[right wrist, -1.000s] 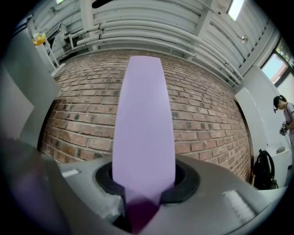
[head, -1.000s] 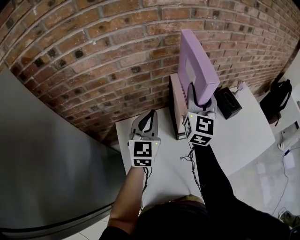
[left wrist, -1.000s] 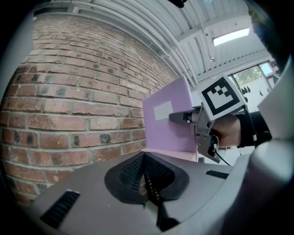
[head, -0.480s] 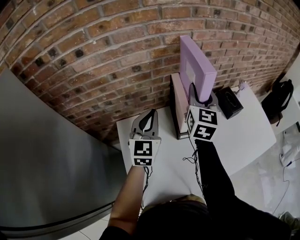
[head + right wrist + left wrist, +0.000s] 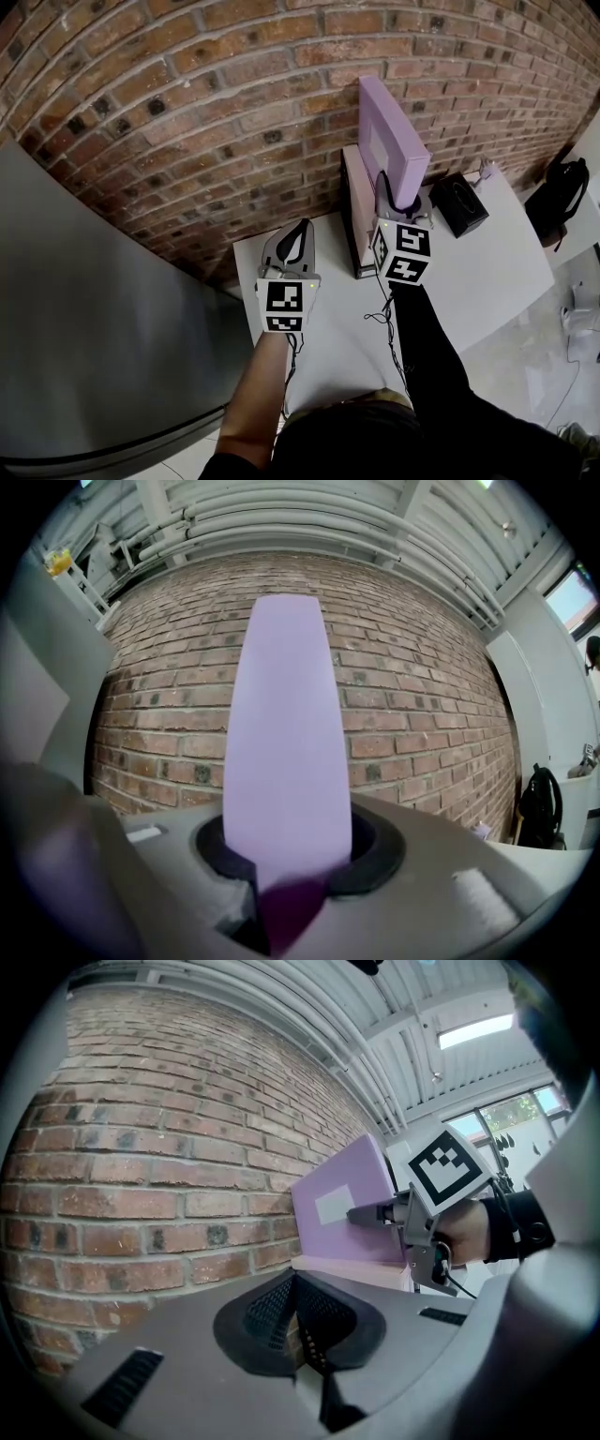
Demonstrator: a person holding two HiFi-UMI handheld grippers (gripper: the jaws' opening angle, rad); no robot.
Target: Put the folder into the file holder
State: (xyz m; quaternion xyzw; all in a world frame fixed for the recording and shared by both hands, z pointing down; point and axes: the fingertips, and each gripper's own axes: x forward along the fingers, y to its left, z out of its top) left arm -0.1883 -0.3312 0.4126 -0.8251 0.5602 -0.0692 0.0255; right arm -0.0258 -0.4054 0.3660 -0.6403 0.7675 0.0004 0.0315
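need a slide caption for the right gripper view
Right gripper clamps a thick lilac folder, edge-on against a red brick wall.

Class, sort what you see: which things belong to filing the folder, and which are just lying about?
Job in hand: purple folder; pink file holder; right gripper, clamped on the folder.
Lying about: black box on the table; black backpack.

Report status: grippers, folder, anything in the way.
Left gripper shut, empty. Right gripper shut on folder, upright over file holder, not fully in. Nothing seen blocking.
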